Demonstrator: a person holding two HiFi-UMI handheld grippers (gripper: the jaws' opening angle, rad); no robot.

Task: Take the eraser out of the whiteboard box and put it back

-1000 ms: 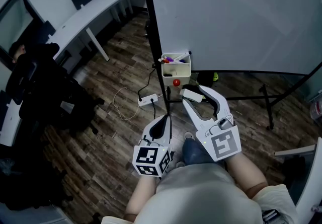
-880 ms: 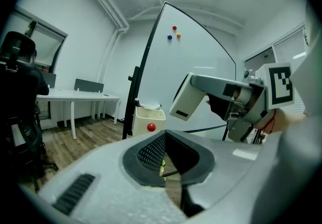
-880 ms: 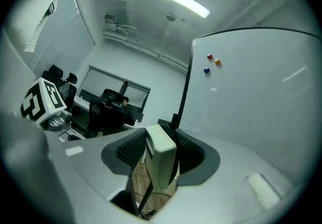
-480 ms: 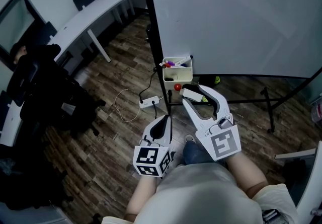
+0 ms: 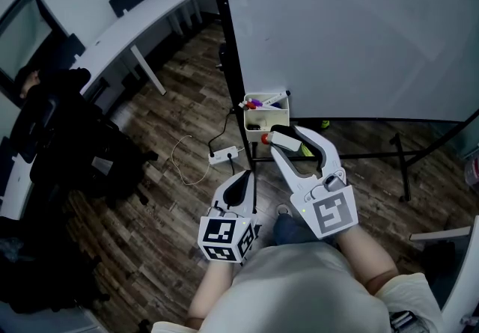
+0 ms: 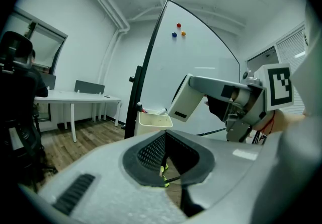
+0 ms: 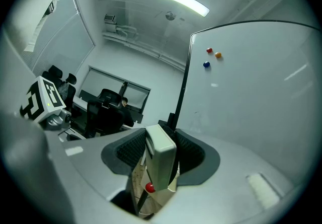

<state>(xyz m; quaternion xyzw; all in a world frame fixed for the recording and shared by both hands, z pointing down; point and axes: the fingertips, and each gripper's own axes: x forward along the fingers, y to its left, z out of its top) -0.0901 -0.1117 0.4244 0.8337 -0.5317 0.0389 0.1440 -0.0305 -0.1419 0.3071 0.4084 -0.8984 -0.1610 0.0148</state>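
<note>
The first half of the task looks done to me: the pale cream rectangular eraser block (image 7: 161,160) is out of the box and sits between the jaws of my right gripper (image 5: 290,146). The jaws stand rather wide, but both ribbed pads press on the long sides of the eraser, so it is a firm hold and not an empty opening. I hold the eraser in the air just in front of the small white plastic whiteboard box (image 5: 274,120), very near its front wall but not inside it. This box hangs at the lower corner of the large white whiteboard (image 5: 352,25), beside the board's black frame. What is left, in my judgement, is the second half: to carry the eraser over the rim, lower it into the box and let it go. Inside the box I see a few markers leaning at the left side, one with a purple cap (image 5: 255,104), and one white pen (image 5: 274,96) that lies across the top edge. The bottom of the box is in shadow, so I cannot tell how much free room it has. A small red round thing (image 7: 149,187) shows just under the box. My left gripper (image 6: 164,150) has its jaws closed together with nothing between them, and it hangs low, apart from the box.
</note>
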